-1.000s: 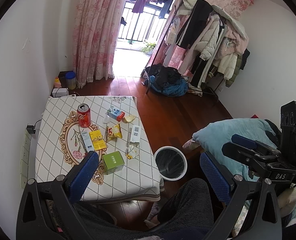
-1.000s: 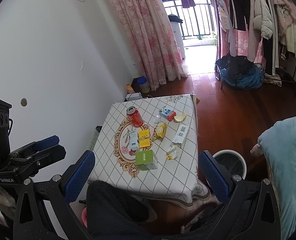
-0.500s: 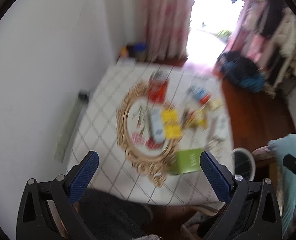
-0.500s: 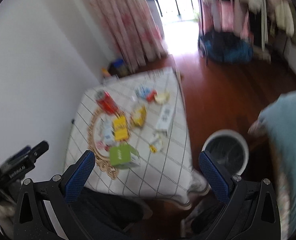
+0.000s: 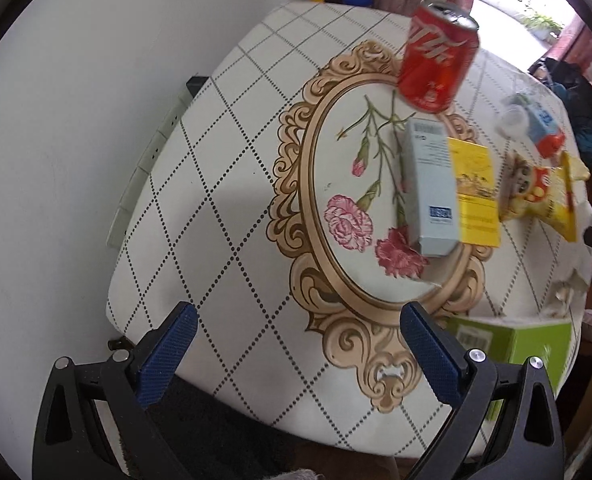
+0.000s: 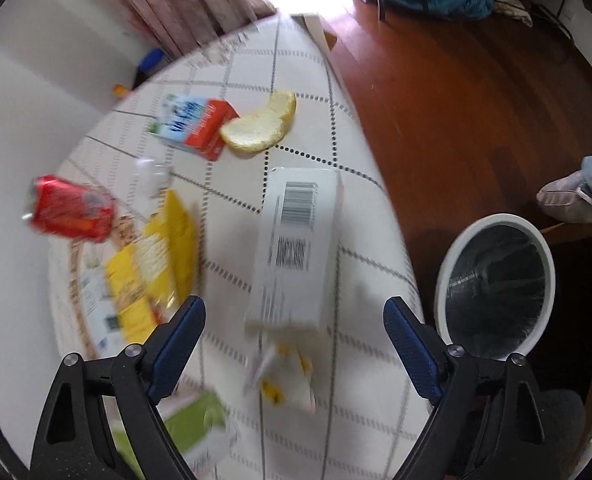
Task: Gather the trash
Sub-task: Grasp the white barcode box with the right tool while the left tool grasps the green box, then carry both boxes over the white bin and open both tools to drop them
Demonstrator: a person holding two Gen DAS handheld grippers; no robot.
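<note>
My left gripper [image 5: 298, 318] hangs open over the gold flower frame on the checked tablecloth [image 5: 223, 168], with nothing between its fingers. Beyond it stand a red can [image 5: 436, 64], a pale blue box [image 5: 432, 184], a yellow box [image 5: 476, 192], a snack bag [image 5: 544, 196] and a green box [image 5: 516, 344]. My right gripper [image 6: 293, 308] is closing, pads clear of the white barcode box [image 6: 296, 248] whose near end lies between the fingers. A crumpled wrapper [image 6: 287, 376], a peel [image 6: 261, 126] and a blue-red carton [image 6: 195, 124] lie nearby.
A white bin [image 6: 496, 288] with a dark liner stands on the wooden floor [image 6: 456, 100] right of the table. The wall with a power strip [image 5: 151, 152] runs along the left. A person's dark trouser leg [image 5: 215, 440] is under the near edge.
Both grippers have dropped from high above the room to just over the table and now point steeply down. The right jaws stand slightly narrower.
</note>
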